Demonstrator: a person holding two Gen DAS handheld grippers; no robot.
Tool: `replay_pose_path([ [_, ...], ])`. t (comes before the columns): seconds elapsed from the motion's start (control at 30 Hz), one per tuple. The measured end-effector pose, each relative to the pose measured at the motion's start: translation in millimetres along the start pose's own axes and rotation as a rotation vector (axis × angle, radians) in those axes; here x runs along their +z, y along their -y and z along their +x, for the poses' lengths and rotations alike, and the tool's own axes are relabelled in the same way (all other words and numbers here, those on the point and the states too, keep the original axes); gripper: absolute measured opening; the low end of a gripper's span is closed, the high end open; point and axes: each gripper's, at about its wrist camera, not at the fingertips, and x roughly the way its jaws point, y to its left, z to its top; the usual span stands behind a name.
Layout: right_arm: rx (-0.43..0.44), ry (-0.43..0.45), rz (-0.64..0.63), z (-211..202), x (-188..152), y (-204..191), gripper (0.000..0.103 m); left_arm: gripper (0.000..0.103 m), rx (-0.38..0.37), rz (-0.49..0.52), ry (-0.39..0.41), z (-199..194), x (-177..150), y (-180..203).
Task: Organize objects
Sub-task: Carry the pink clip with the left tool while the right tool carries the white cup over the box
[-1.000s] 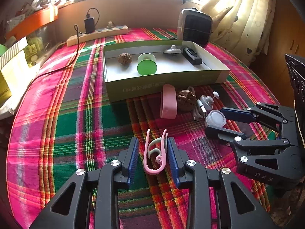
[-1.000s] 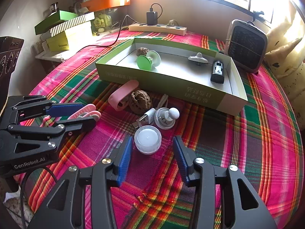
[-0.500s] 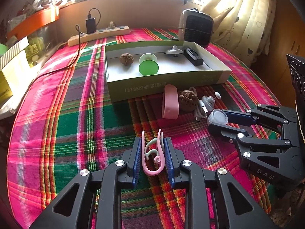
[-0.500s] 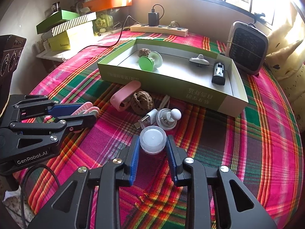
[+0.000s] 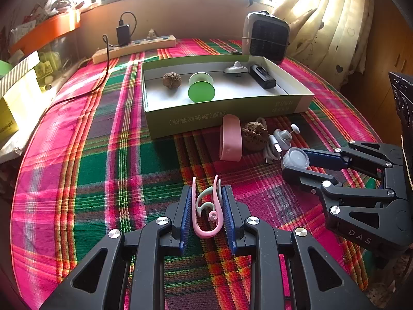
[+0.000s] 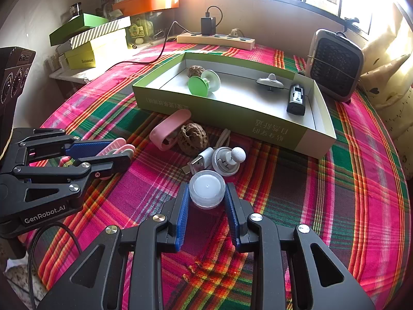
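The left gripper squeezed a thin pink clip, bent like a loop, near the table's front edge. The right gripper pinched a small round white pot, just before the green box.

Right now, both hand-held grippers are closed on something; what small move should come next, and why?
Probably lift both straight up. The left hand-held gripper pinches the pink clip, the right hand-held gripper the white round cap, both low over the cloth; the green box wall stands ahead.
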Motion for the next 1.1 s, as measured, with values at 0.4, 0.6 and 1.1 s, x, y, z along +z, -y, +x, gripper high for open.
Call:
replay_pose_path([
  [0.4, 0.011, 0.002, 0.003, -1.3, -0.2, -0.3, 0.029, 0.021, -0.001, 0.005, 0.006, -1.2, 2.5, 0.8],
  [0.6, 0.026, 0.007, 0.009, -3.1, 1.3, 2.0, 0.029, 0.021, 0.007, 0.003, 0.014, -1.8, 6.2, -1.7],
  [1.1, 0.03, 0.047, 0.007, -14.9, 16.0, 10.1, 0.029, 0.021, 0.006, 0.006, 0.04, -10.8, 16.8, 2.1],
])
